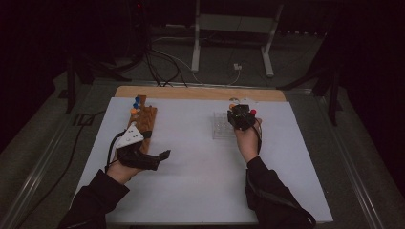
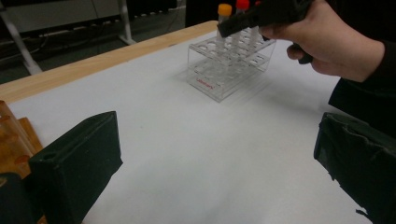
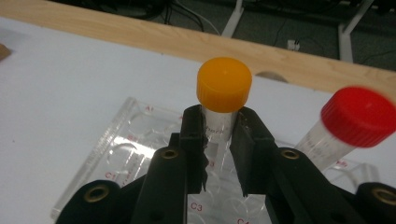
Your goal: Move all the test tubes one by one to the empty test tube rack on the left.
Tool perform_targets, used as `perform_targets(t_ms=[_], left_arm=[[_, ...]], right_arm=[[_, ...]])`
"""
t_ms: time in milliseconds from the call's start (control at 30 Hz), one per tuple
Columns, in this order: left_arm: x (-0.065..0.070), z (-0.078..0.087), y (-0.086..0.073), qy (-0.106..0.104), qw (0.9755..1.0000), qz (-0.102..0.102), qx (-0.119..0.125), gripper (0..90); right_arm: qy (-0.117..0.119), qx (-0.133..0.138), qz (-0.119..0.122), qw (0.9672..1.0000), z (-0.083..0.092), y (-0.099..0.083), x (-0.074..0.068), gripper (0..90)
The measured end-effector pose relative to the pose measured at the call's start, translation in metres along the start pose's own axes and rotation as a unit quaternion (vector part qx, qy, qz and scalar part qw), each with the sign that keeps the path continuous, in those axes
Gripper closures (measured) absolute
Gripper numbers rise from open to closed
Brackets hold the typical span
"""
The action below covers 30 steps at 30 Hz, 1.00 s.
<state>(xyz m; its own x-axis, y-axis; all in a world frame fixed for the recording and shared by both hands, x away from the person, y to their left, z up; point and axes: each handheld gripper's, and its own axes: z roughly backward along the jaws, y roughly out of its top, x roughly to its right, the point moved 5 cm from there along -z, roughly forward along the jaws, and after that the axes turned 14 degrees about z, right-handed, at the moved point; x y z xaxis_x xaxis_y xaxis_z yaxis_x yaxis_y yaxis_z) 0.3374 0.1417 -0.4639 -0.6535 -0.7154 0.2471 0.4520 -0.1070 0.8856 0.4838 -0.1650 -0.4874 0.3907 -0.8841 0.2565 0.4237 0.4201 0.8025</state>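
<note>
I have the right gripper [image 3: 219, 140] clamped on the orange-capped tube [image 3: 223, 93], its jaws pinching the clear body just under the cap. The tube stands upright between them, its lower end down in the clear rack [image 3: 116, 154] that sits directly below the jaws. I judge this as the grasp step of moving the tube: it is caught, but I cannot tell whether it is seated in its hole or already raised a little.

The next move, as I read it, calls for a straight lift along the tube's own line, so the bottom clears the rack plate without dragging the light rack along. The red-capped tube [image 3: 355, 121] leans just to the right of my jaws, close enough to be nudged if I swing sideways.

The tube itself is see-through plastic with faint print on the wall and a smooth, round orange screw cap wider than the body, so the cap rim gives a stop above the jaws.

My left gripper [image 2: 219, 158] hangs spread and holding nothing over the bare white desk [image 2: 196, 140], well apart from the rack, with the wooden rack [image 2: 14, 135] beside its left jaw.
</note>
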Motion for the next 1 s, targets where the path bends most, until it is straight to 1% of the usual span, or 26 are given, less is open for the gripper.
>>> perform_targets(t_ms=[133,300,433,567,600,667,800,833,867,933,1000], left_arm=[[0.001,0.000,0.000,-0.001,1.0000,0.000,-0.003,1.5],[0.001,-0.001,0.000,-0.001,1.0000,-0.003,-0.004,1.6],[0.003,-0.001,0.001,-0.005,1.0000,-0.001,-0.003,1.6],[0.004,0.000,0.002,-0.009,0.9999,0.001,-0.005,1.5],[0.005,-0.001,0.002,-0.013,0.9999,0.001,-0.007,1.6],[0.007,0.000,0.002,-0.014,0.9999,-0.001,-0.007,1.5],[0.010,0.000,0.003,-0.020,0.9997,-0.005,-0.009,1.5],[0.011,0.000,0.003,-0.019,0.9998,-0.005,-0.009,1.5],[0.012,0.000,0.004,-0.022,0.9997,-0.005,-0.009,1.6],[0.013,-0.001,0.004,-0.027,0.9996,-0.003,-0.011,1.5],[0.016,-0.001,0.005,-0.038,0.9992,0.004,-0.011,1.5]], right_arm=[[-0.003,0.011,0.008,0.9999,0.009,0.008,0.001,75.4],[-0.006,0.029,0.010,0.9995,0.022,0.017,0.005,75.4],[-0.008,0.042,0.018,0.9989,0.034,0.024,0.005,75.4],[-0.007,0.057,0.028,0.9980,0.047,0.030,0.004,75.4],[-0.004,0.062,0.033,0.9975,0.050,0.032,0.003,75.4],[-0.004,0.068,0.044,0.9967,0.056,0.034,0.000,75.4],[0.008,0.083,0.053,0.9951,0.070,0.036,-0.003,75.4],[0.014,0.085,0.054,0.9948,0.073,0.037,-0.004,75.4],[0.020,0.087,0.055,0.9945,0.076,0.037,-0.006,75.4],[0.032,0.091,0.059,0.9936,0.083,0.037,-0.009,75.4],[0.043,0.095,0.064,0.9925,0.090,0.036,-0.013,75.4]])
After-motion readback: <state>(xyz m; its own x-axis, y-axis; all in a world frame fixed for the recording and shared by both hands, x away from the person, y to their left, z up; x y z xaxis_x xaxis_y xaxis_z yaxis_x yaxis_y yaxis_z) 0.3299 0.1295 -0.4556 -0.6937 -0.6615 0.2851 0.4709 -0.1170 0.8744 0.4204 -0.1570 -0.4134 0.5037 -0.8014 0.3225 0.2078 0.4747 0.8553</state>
